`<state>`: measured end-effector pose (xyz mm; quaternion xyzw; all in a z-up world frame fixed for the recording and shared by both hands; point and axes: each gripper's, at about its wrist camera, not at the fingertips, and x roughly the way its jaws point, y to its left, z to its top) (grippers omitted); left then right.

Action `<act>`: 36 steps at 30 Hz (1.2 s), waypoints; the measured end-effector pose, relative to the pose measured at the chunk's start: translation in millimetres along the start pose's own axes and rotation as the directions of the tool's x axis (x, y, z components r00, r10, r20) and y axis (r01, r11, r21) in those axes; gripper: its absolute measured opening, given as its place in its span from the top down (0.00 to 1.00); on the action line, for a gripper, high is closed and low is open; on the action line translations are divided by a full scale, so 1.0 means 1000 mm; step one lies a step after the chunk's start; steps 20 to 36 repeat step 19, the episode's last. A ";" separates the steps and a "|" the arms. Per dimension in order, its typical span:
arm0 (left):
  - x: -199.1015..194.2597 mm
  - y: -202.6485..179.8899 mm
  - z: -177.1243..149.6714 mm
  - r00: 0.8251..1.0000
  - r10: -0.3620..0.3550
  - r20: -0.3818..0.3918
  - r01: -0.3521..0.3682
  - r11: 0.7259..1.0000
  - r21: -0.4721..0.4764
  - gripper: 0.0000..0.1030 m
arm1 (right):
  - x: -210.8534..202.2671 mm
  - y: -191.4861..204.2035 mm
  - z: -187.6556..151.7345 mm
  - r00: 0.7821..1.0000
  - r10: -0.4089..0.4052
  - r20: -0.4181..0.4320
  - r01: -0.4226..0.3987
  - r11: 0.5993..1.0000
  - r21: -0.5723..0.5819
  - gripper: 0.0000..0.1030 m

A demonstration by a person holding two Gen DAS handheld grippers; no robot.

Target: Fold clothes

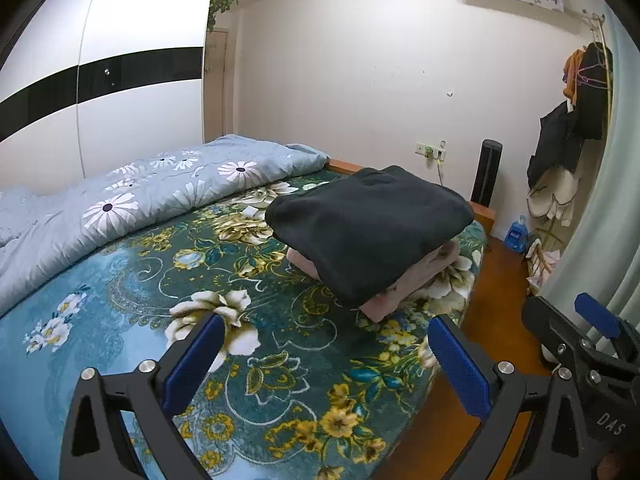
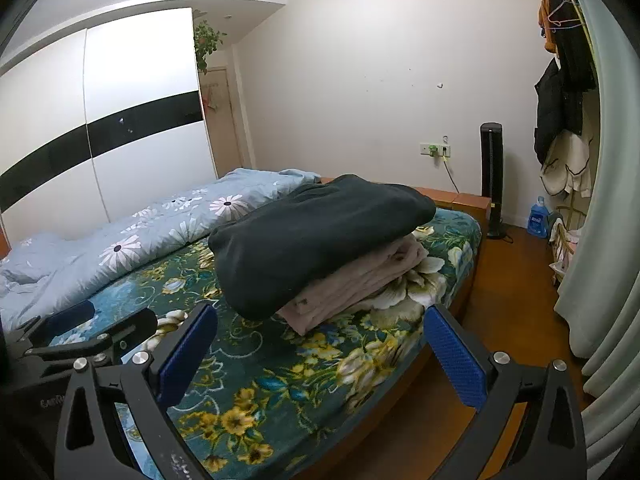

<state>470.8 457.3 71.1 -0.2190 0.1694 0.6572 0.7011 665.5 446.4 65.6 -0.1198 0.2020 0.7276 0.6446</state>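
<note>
A folded black garment (image 1: 368,228) lies on top of a folded pink garment (image 1: 404,284), stacked on the floral green bedspread (image 1: 160,288) near the bed's far right corner. The stack also shows in the right wrist view, black garment (image 2: 316,236) over pink garment (image 2: 352,284). My left gripper (image 1: 326,352) is open and empty, held above the bedspread short of the stack. My right gripper (image 2: 320,344) is open and empty, also in front of the stack. The right gripper shows at the right edge of the left wrist view (image 1: 592,332).
A blue daisy-print quilt (image 1: 132,196) lies bunched along the bed's left side. A white wardrobe (image 1: 100,92) stands behind. A black tower fan (image 2: 491,176), a blue bottle (image 2: 537,216), hanging clothes (image 2: 560,92) and a curtain (image 2: 600,240) stand to the right, beyond the wooden floor (image 2: 500,272).
</note>
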 end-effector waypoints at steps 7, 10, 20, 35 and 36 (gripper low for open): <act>-0.010 0.001 -0.002 1.000 0.002 -0.003 -0.002 1.000 -0.002 0.00 | -0.013 0.004 -0.001 1.000 0.003 -0.007 -0.003 1.000 0.011 0.00; -0.014 0.001 -0.003 1.000 0.003 -0.003 -0.003 1.000 -0.006 0.00 | -0.017 0.004 -0.001 1.000 -0.002 -0.009 0.002 1.000 0.013 0.00; -0.025 0.003 -0.006 1.000 0.020 0.014 -0.020 1.000 -0.006 0.00 | -0.026 0.008 -0.003 1.000 -0.010 -0.012 0.010 1.000 0.015 0.00; -0.025 0.003 -0.006 1.000 0.020 0.014 -0.020 1.000 -0.006 0.00 | -0.026 0.008 -0.003 1.000 -0.010 -0.012 0.010 1.000 0.015 0.00; -0.025 0.003 -0.006 1.000 0.020 0.014 -0.020 1.000 -0.006 0.00 | -0.026 0.008 -0.003 1.000 -0.010 -0.012 0.010 1.000 0.015 0.00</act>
